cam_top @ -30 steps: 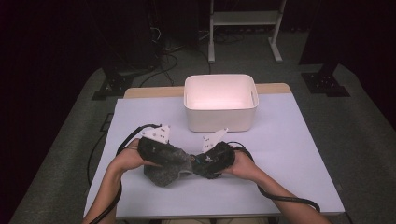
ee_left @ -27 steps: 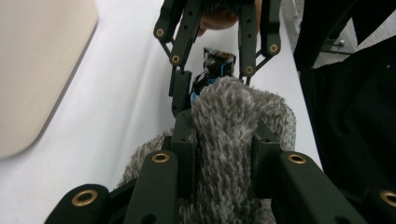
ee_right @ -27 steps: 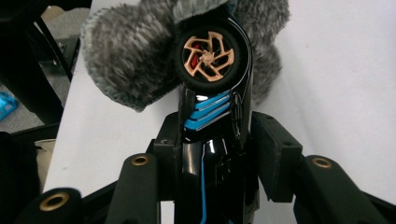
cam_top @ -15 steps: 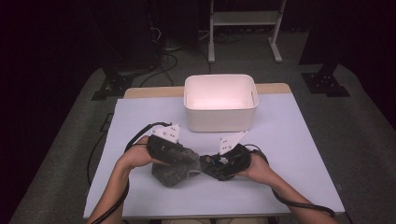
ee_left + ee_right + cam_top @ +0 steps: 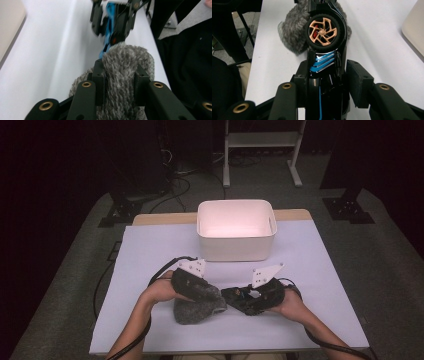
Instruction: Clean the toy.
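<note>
A grey fuzzy cloth (image 5: 192, 310) lies bunched on the white table (image 5: 150, 250), and my left gripper (image 5: 209, 295) is shut on it. In the left gripper view the jaws press into the cloth's (image 5: 125, 62) pile from both sides at my left gripper (image 5: 120, 73). My right gripper (image 5: 246, 299) is shut on a black toy car (image 5: 239, 296) with blue stripes. The right gripper view shows the car (image 5: 325, 62) standing nose-out from my right gripper (image 5: 329, 75), its gold-spoked wheel (image 5: 322, 32) facing the camera. The car's nose nearly meets the cloth (image 5: 293, 30).
A white plastic bin (image 5: 236, 230) stands at the back middle of the table. Cables trail from both grippers over the front edge. A metal stand (image 5: 262, 150) and dark gear sit on the floor beyond the table.
Both hands have shifted to the right across the table, carrying the cloth and the toy car along. The car stays close against the cloth's right side.
</note>
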